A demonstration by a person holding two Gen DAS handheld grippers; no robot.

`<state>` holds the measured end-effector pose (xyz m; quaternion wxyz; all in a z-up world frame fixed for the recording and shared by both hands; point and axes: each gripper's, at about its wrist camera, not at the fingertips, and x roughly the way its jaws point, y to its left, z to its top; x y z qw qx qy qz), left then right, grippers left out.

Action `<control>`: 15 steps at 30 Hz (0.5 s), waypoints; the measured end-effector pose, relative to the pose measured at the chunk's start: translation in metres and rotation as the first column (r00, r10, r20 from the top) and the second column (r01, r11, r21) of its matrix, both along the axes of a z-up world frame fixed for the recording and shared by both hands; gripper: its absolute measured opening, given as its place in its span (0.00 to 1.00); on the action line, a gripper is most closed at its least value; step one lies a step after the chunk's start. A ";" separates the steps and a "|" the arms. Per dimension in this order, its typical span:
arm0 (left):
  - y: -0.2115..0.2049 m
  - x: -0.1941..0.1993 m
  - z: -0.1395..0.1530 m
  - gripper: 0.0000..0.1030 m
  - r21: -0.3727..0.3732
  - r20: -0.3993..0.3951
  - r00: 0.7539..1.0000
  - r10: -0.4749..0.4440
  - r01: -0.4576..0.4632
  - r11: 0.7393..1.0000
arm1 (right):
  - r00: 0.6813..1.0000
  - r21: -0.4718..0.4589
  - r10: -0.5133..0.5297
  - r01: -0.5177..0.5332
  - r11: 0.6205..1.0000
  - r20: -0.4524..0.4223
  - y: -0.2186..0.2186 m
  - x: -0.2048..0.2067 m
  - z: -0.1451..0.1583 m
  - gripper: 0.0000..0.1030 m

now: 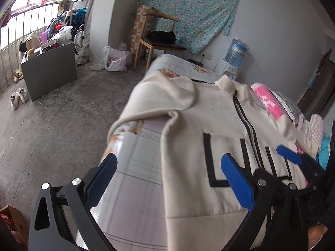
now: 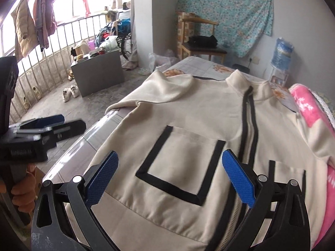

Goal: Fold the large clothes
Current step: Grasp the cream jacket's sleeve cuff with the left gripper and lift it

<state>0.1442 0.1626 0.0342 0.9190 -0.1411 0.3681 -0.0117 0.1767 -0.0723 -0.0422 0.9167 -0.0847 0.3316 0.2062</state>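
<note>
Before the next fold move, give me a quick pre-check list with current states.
1. Left tool open, holding nothing: ok.
2. Right tool open, holding nothing: ok.
3. Jacket lying front up on the bed, zip closed: ok.
4. Left sleeve flat: not ok, it is bunched near the shoulder by the bed edge.
5. Right sleeve laid out: cannot tell, it runs against the pink blanket.
6. Hem fully on the bed: cannot tell, it is cut off at the bottom of both views.
</note>
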 end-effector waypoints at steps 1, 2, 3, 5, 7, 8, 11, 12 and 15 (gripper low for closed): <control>0.017 0.007 0.001 0.95 -0.032 -0.003 1.000 0.028 -0.028 0.999 | 1.000 0.000 0.011 -0.011 1.000 -0.011 0.005 0.004 -0.002 0.92; 0.035 0.015 -0.001 0.95 -0.074 -0.014 0.998 0.056 -0.057 0.996 | 1.000 -0.003 0.024 -0.024 1.000 -0.016 0.011 0.007 -0.003 0.92; 0.054 0.025 -0.006 0.95 -0.113 -0.042 0.996 0.085 -0.089 0.990 | 0.999 -0.009 0.035 -0.035 0.999 -0.019 0.016 0.009 -0.005 0.92; 0.094 0.046 -0.025 0.94 -0.218 -0.147 0.980 0.133 -0.163 0.962 | 0.998 -0.019 0.055 -0.056 0.998 -0.029 0.023 0.011 -0.009 0.92; 0.131 0.066 -0.057 0.94 -0.378 -0.261 0.957 0.126 -0.221 0.899 | 0.996 -0.015 0.071 -0.072 0.997 -0.057 0.028 0.016 -0.013 0.92; 0.149 0.074 -0.077 0.90 -0.460 -0.324 0.938 0.120 -0.267 0.847 | 0.994 -0.011 0.074 -0.075 0.997 -0.075 0.029 0.019 -0.016 0.92; 0.185 0.089 -0.145 0.85 -0.660 -0.472 0.879 0.064 -0.400 0.636 | 0.991 -0.019 0.064 -0.067 0.998 -0.119 0.033 0.027 -0.024 0.92; 0.192 0.092 -0.166 0.84 -0.696 -0.513 0.858 0.039 -0.442 0.567 | 0.990 -0.028 0.058 -0.062 0.998 -0.129 0.034 0.030 -0.027 0.92; 0.202 0.096 -0.223 0.82 -0.790 -0.574 0.817 -0.052 -0.536 0.298 | 0.984 -0.049 0.047 -0.056 0.997 -0.170 0.039 0.039 -0.036 0.92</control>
